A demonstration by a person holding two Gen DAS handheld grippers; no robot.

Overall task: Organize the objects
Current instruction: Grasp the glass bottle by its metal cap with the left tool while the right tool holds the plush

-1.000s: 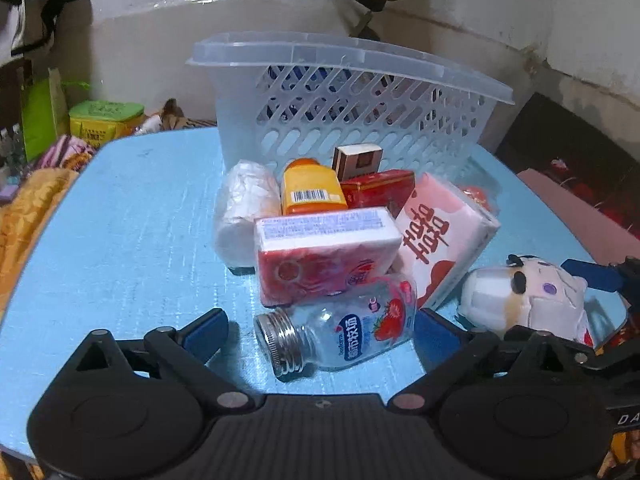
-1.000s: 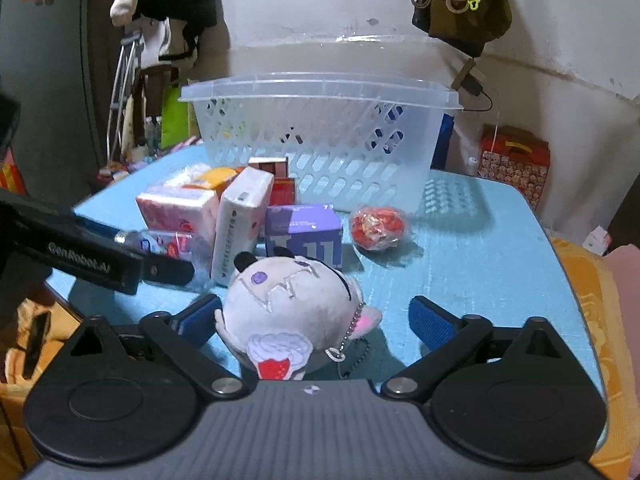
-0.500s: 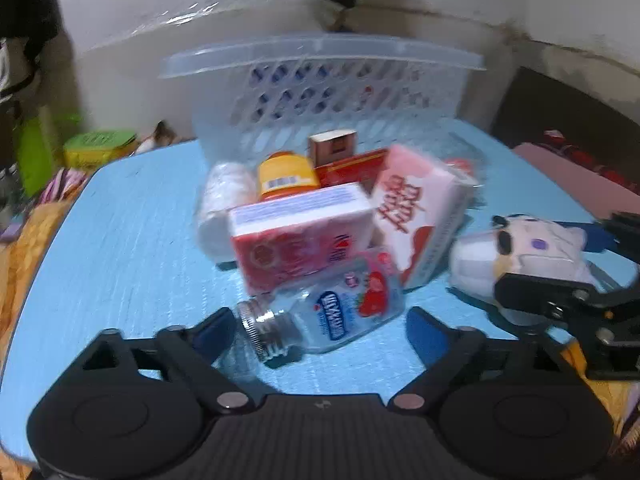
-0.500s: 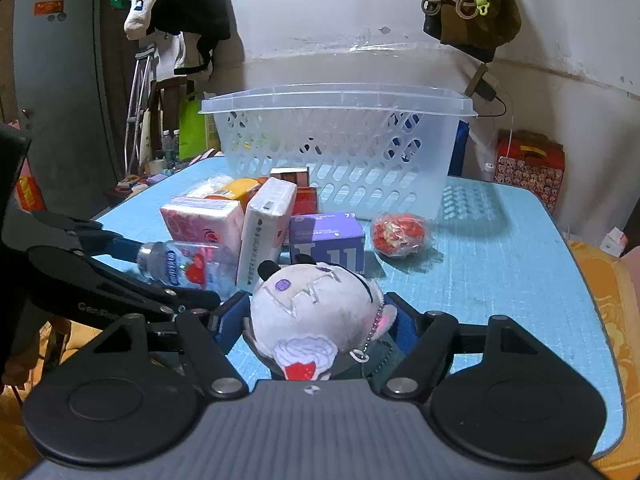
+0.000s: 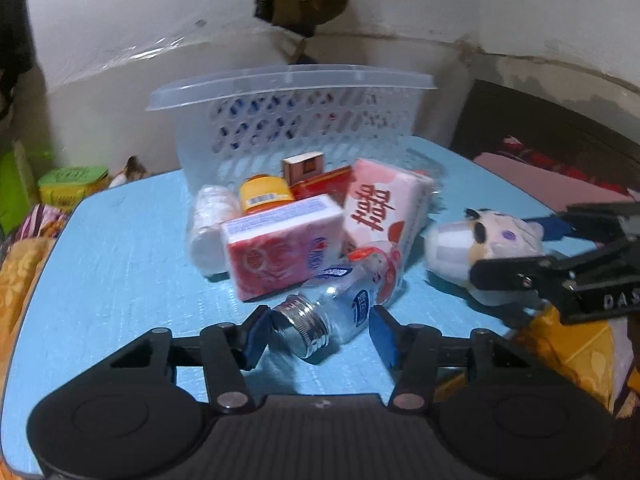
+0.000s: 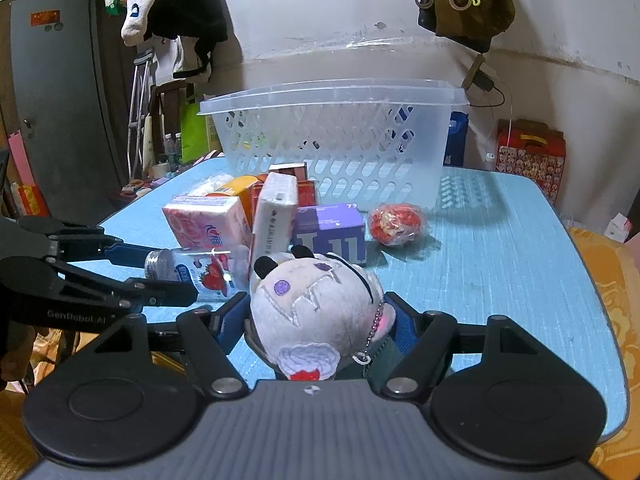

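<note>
A small clear bottle [image 5: 340, 300] with a strawberry label and a metal cap lies on the blue table [image 5: 120, 260]. My left gripper [image 5: 318, 338] is closing on it; one pad touches the cap, the other the bottle's side. From the right wrist view, the left gripper [image 6: 172, 276] flanks the bottle [image 6: 204, 276]. My right gripper [image 6: 316, 320] is shut on a white plush toy [image 6: 316, 300], with a pad pressed into each side. From the left wrist view, the plush [image 5: 480, 248] sits between the fingers of the right gripper [image 5: 508, 252]. A white lattice basket [image 6: 336, 144] stands behind.
Between bottle and basket [image 5: 288, 120] crowd a pink tissue pack [image 5: 284, 248], a standing pink-white pack [image 5: 380, 208], an orange bottle [image 5: 264, 196], a white roll [image 5: 208, 224] and a red box [image 5: 320, 188]. A purple box [image 6: 332, 232] and a red wrapped ball [image 6: 396, 222] lie further right.
The left jaws have narrowed from wide open onto the bottle, which has swung its cap toward the camera. The right jaws closed onto the plush and have held since.
</note>
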